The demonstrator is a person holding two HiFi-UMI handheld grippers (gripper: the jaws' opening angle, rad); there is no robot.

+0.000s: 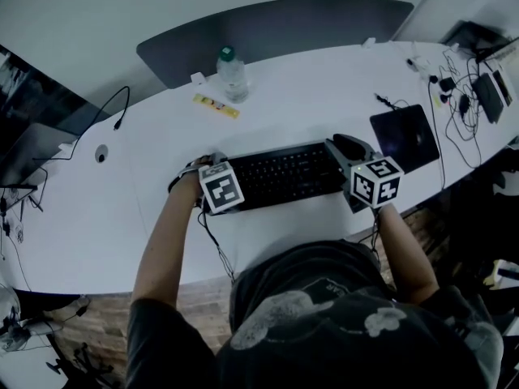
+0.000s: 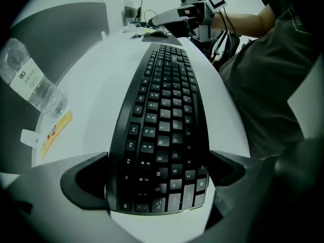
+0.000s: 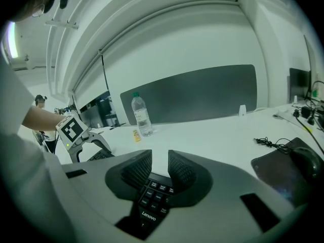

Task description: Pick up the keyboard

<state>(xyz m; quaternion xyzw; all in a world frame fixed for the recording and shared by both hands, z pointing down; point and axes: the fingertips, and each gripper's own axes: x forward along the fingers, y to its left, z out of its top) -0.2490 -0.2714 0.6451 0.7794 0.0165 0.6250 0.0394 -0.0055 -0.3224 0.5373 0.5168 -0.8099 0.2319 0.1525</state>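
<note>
A black keyboard [image 1: 280,175] lies flat on the white table [image 1: 308,87], in front of the person. My left gripper [image 1: 212,177] points steeply down over its left end. In the left gripper view the jaws stand wide, one on each long side of the keyboard [image 2: 162,125], and I see no pad pressing on it. My right gripper [image 1: 345,147] sits over the right end. Its jaws stand close together with a narrow gap. The keyboard corner [image 3: 152,201] with the printed brand name shows low between them. Whether those pads press on it is hidden.
A water bottle [image 1: 232,74] and a yellow packet [image 1: 216,105] lie beyond the keyboard. A black pad [image 1: 405,137] lies to its right, and tangled cables and devices [image 1: 458,96] lie farther right. A dark panel [image 1: 276,31] backs the table. The person's body is at the near edge.
</note>
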